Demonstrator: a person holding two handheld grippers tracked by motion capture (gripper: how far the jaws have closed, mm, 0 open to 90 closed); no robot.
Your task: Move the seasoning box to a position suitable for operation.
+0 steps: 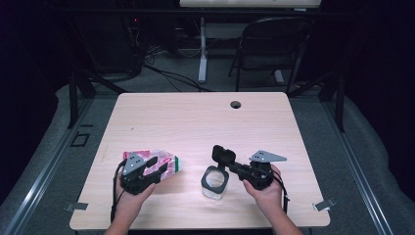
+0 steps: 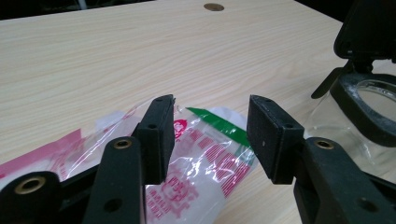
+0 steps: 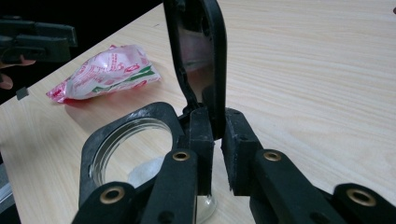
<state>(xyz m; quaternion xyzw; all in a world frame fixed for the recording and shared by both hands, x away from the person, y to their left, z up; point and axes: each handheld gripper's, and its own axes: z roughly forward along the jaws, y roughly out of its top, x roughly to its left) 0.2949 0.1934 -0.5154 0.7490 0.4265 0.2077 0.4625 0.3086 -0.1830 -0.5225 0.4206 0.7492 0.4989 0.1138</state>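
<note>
Right now my right gripper is clamped on the hinged black lid of the clear jar, pinching it low, just beside the hinge, so the lid stands upright over the open mouth. My left gripper stands open, its pads on either side of the snack bag but, as far as I can see, not pressing it. The bag lies near the left front of the table; the jar stands right of it, close by, toward the near edge.

I judge the bag light, soft and slippery, a crinkly film that will buckle, so I would take it by a flat sealed end rather than the puffed middle. The jar looks rigid and possibly breakable; the lid is a firm handle but could swing on its hinge.

My left gripper covers part of the bag in the high view. Its print is too small to read. Something pale lies at the jar's bottom; I cannot tell what.
</note>
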